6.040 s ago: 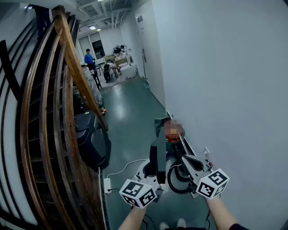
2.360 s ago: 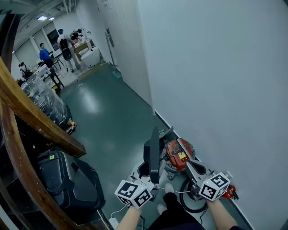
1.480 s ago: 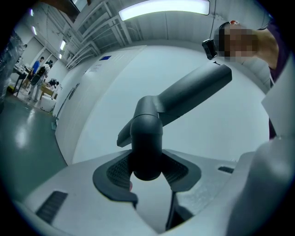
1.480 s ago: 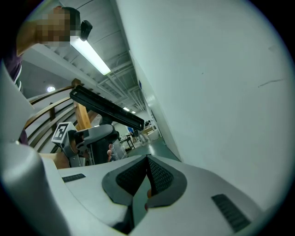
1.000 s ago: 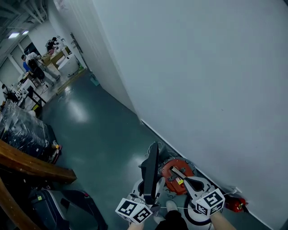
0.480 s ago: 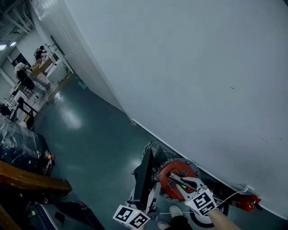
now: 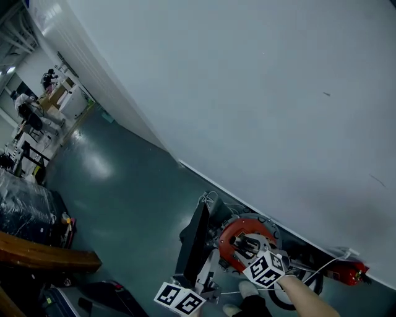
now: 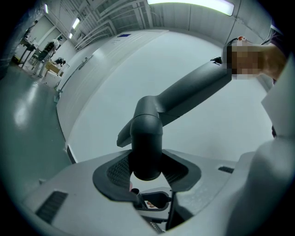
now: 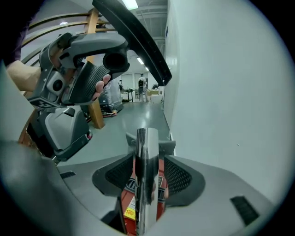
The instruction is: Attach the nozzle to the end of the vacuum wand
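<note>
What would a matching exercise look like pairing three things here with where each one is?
Things: 1 dark grey plastic floor nozzle; 2 round red-topped vacuum canister; 3 small red cylinder.
Places: A at the foot of the white wall, far right in the head view; B clamped in the left hand-held gripper; C on the floor directly beside the nozzle.
Pairs: 1-B, 2-C, 3-A.

Cool ceiling strip light (image 8: 189, 4), sheen on floor (image 7: 99, 166), dark fisheye corners

The vacuum (image 7: 244, 238) sits on the floor (image 7: 124, 186) against the wall (image 7: 247, 93); nozzle (image 7: 195, 244) at its nine o'clock, fire extinguisher (image 7: 352, 271) at three.
</note>
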